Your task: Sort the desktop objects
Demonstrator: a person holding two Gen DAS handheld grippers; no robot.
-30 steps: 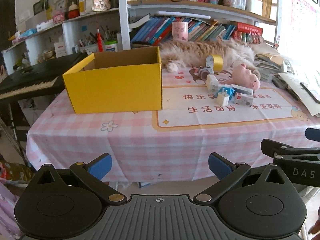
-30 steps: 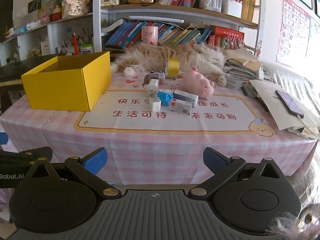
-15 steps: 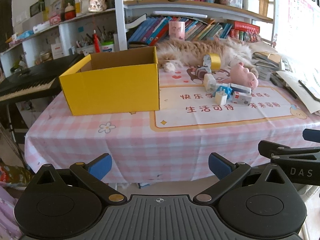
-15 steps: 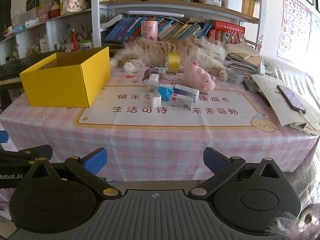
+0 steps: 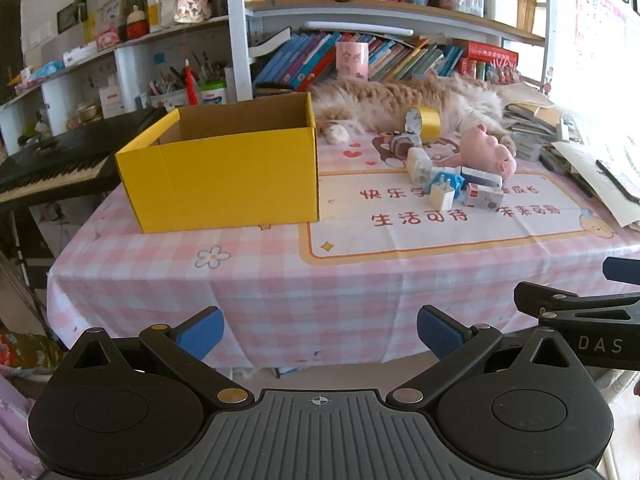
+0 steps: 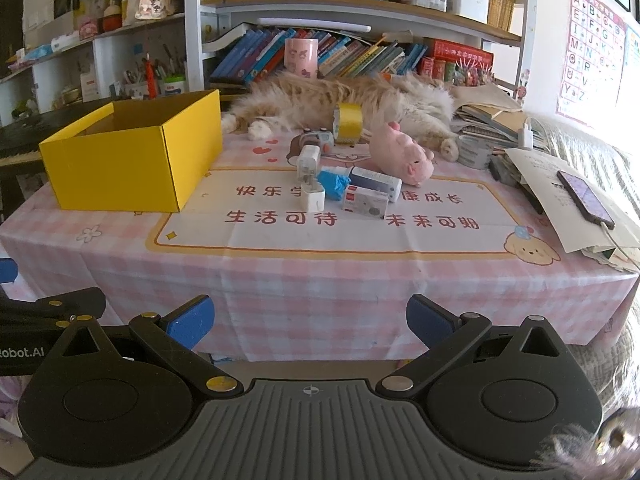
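I hold my left gripper (image 5: 318, 330) and right gripper (image 6: 308, 320) wide apart, empty; ahead I see an open yellow cardboard box (image 5: 224, 168); soft pink plush pig (image 6: 404, 154).

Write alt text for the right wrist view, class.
The open right gripper faces a pink checked table holding an open yellow box, a cluster of chargers and small boxes, a pink plush pig and a sleeping cat.

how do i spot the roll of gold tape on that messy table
Start at the open yellow box, then look right to the cat lying along the table's back edge. The gold tape roll stands on edge against its belly, the only shiny metallic item there.
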